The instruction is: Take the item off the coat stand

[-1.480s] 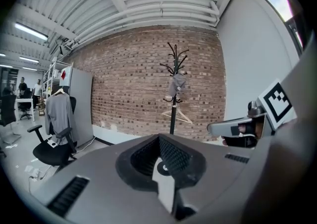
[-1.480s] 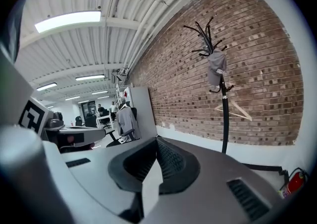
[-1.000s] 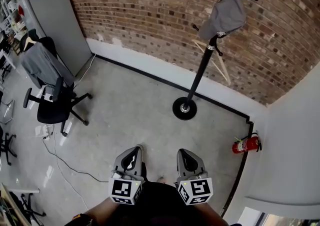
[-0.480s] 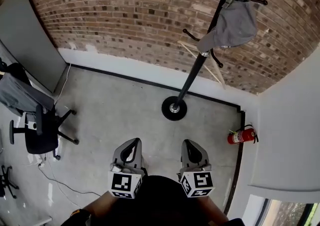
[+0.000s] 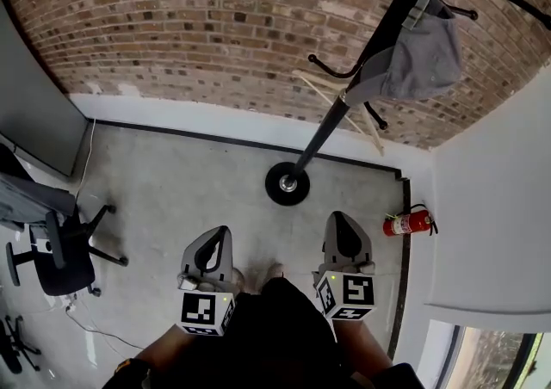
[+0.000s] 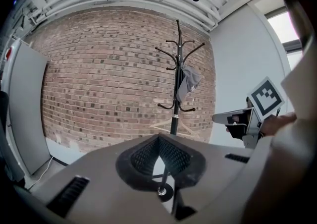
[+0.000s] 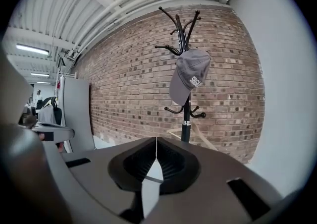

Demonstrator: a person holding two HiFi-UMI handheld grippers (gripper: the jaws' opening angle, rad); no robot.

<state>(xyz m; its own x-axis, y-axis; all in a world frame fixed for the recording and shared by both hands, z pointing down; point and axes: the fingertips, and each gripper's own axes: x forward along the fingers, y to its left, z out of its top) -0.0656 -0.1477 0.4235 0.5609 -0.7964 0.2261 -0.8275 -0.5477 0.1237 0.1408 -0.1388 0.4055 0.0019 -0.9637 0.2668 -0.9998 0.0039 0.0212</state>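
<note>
Grey cap (image 5: 422, 60) hangs on coat stand (image 5: 331, 125), well beyond the shut jaws.

Grey cap (image 5: 422, 56), black coat stand (image 5: 319, 138), red-brown brick wall (image 5: 198, 26), red fire extinguisher (image 5: 405, 224).

Brick wall (image 5: 215, 26) runs across the far side, concrete floor (image 5: 172, 189) below it. Red fire extinguisher (image 5: 406, 223) lies on the floor near the wall's right end. Grey panel (image 5: 30, 95) stands at its left end. Black office chair (image 5: 60, 258) sits well out from the wall, left.
</note>
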